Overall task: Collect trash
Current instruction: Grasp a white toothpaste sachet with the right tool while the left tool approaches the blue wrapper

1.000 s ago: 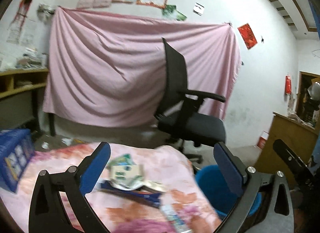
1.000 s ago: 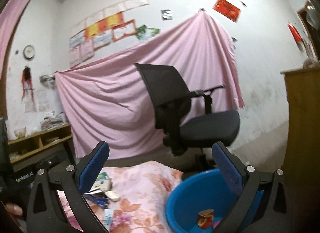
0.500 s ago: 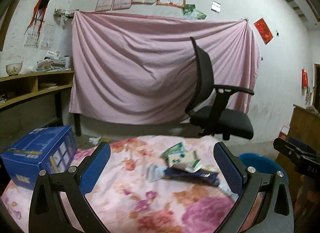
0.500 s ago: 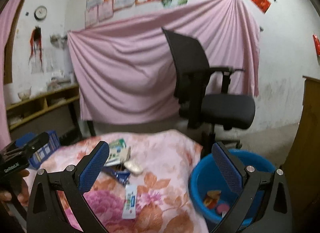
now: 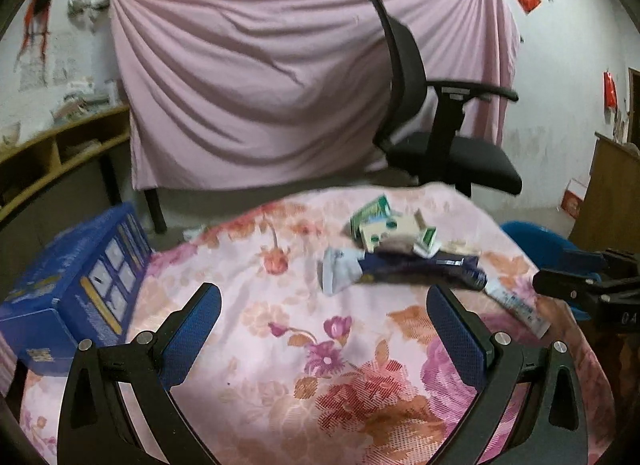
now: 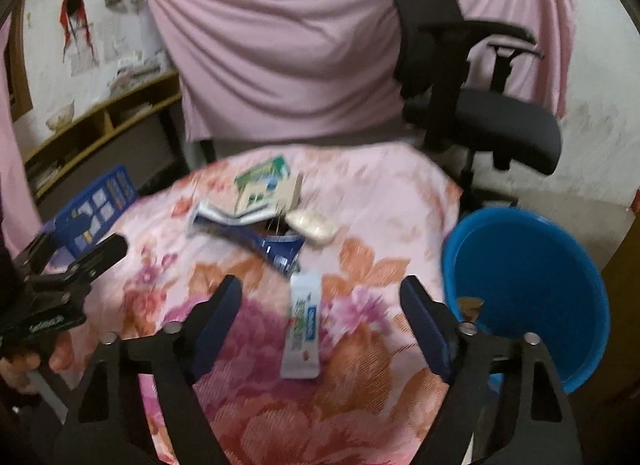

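A pile of trash lies on the floral-cloth table (image 5: pixel 248 349): green-white cartons (image 5: pixel 380 225), a dark blue wrapper (image 5: pixel 420 269) and a white tube (image 5: pixel 516 305). My left gripper (image 5: pixel 324 313) hovers open over bare cloth, short of the pile. In the right wrist view the white tube (image 6: pixel 302 329) lies flat on the cloth, in line with the gap of my right gripper (image 6: pixel 322 291). Its jaws are closing and the pads do not touch the tube. Beyond the tube lie the dark wrapper (image 6: pixel 272 245), the cartons (image 6: pixel 264 185) and a pale lump (image 6: pixel 312 225).
A blue basin (image 6: pixel 528 265) stands just past the table's right edge with a few scraps (image 6: pixel 470 305) in it. A blue box (image 5: pixel 76 285) sits at the table's left end. A black office chair (image 5: pixel 440 145) and a pink hanging sheet (image 5: pixel 280 85) stand behind. A hand (image 6: pixel 24 361) holds the left gripper.
Both grippers have come down and tilted toward the table, so the trash pile looks nearer and lower. The right jaws stand narrower than before, now over the tube.
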{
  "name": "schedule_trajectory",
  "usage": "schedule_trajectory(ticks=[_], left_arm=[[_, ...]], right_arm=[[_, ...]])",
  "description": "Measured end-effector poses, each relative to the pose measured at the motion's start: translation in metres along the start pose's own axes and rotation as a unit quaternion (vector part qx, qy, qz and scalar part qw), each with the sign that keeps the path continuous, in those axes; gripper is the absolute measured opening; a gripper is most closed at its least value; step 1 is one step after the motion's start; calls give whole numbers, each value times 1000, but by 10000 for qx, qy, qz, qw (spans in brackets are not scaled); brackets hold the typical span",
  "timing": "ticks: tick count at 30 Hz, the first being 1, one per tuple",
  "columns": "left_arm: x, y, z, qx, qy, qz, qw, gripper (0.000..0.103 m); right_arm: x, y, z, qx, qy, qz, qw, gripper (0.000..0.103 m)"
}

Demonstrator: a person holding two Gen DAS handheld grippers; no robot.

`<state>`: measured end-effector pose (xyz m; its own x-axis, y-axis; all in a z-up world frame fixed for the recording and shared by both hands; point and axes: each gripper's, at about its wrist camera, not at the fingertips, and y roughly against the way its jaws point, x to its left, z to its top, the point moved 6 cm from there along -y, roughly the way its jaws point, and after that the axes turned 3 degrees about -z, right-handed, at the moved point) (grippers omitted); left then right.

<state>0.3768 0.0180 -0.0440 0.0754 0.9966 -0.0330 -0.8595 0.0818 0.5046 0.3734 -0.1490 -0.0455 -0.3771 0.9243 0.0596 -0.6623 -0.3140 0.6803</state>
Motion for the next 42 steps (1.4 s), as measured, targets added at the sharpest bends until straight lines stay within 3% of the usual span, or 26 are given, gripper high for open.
schedule_trajectory(ticks=[6, 10, 14, 21, 29, 31, 32, 36, 42], left_arm=[[2, -23, -3, 420, 15, -206, 9989, 98], [0, -41, -5, 687, -54, -324, 9971, 98], [0, -58, 1, 833, -92, -476, 9953, 97], [-6, -85, 17, 796, -855, -601, 9913, 95], [-26, -101, 14, 812, -1840, -1273, 9712, 95], [-32, -101, 10, 890, -2025, -1375, 9655, 84], [-35, -103, 7, 965, -2170, -1382, 9615, 74], [-43, -106, -6, 1205, -2424, -1491, 9511, 53], [-45, -97, -10, 1374, -2413, -1558, 9480, 29]], right_arm=[[6, -14, -14, 475, 141, 91, 9987, 58], [11, -25, -22, 722, 304, 92, 9969, 39], [7, -30, -18, 664, 474, -66, 9966, 19], [-15, -40, -4, 564, 75, -6, 9984, 19], [-20, -50, 3, 595, -139, 127, 9981, 19], [-22, -50, 3, 590, -191, 181, 9979, 19], [-23, -49, 3, 587, -204, 198, 9979, 19], [-23, -48, 3, 576, -220, 231, 9978, 19], [-21, -44, -1, 589, -211, 317, 9975, 19]])
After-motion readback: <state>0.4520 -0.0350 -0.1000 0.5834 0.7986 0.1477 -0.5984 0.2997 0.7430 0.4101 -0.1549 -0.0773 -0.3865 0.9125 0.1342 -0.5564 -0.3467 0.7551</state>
